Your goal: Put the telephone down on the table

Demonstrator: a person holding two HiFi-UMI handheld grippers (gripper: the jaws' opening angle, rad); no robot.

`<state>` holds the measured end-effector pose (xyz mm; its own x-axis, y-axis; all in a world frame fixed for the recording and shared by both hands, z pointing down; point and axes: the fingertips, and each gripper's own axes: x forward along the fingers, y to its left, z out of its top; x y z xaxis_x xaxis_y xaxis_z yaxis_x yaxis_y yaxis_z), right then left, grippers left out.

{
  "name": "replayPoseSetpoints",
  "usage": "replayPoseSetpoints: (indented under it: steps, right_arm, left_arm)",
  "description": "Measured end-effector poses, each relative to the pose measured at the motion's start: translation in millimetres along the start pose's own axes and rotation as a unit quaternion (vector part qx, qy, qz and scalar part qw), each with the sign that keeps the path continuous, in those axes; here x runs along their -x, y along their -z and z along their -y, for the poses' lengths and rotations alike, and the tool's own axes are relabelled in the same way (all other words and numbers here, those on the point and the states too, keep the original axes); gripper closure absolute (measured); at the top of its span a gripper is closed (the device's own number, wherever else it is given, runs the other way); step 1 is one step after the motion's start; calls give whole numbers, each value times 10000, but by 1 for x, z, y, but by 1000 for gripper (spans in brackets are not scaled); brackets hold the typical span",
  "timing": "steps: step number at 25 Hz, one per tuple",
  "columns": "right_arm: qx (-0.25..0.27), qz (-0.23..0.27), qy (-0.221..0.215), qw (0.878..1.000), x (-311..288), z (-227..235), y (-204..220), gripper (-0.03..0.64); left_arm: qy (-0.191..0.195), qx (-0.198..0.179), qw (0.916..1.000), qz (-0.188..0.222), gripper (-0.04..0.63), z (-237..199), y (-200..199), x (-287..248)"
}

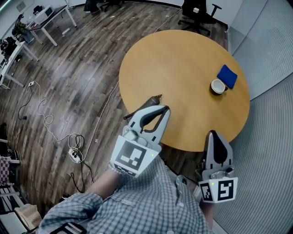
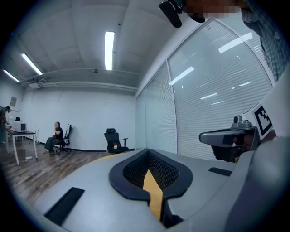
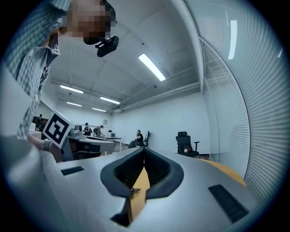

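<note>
A dark, long object (image 1: pixel 147 103), which may be the telephone handset, lies at the near edge of the round wooden table (image 1: pixel 183 64). My left gripper (image 1: pixel 164 109) hovers just over it and hides part of it. In the left gripper view the jaws are shut tip to tip with nothing between them (image 2: pixel 148 152). My right gripper (image 1: pixel 213 133) hangs off the table's near right edge. Its jaws also meet at the tips (image 3: pixel 144 148) and hold nothing. Only bare table wood shows through its gap.
A white cup (image 1: pixel 218 86) and a blue cloth (image 1: pixel 227 76) sit at the table's right side. Cables and a power strip (image 1: pixel 75 154) lie on the wooden floor to the left. An office chair (image 1: pixel 198 13) stands beyond the table, and desks (image 1: pixel 43 20) at the far left.
</note>
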<state>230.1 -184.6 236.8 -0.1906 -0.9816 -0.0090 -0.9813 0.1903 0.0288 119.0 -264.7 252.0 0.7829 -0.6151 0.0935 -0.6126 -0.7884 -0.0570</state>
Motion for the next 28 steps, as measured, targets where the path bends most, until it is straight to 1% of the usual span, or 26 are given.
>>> replayPoseSetpoints:
  steps: [5,10,15,20,28]
  right_arm:
    - [53,-62,9,10000,1,-1,1,606]
    - [74,-62,60,9999,4,-1,1,606]
    - [72,-62,105,9999,9,-3,3,607]
    - [60,-84,133,9999,9,-3,5,606]
    - [68,-101,128,9998,8,-5,4,607]
  left_arm:
    - [81,-66,9999,-50,588,2,-1,1]
    - [151,-272,9995,8,588,8,-5,0]
    - [227,-167,9996,92,588,10,-8,2]
    - [293,94,9995,120,588,7,-6,2]
    - [322,15,9995,32,588,6,-4,3]
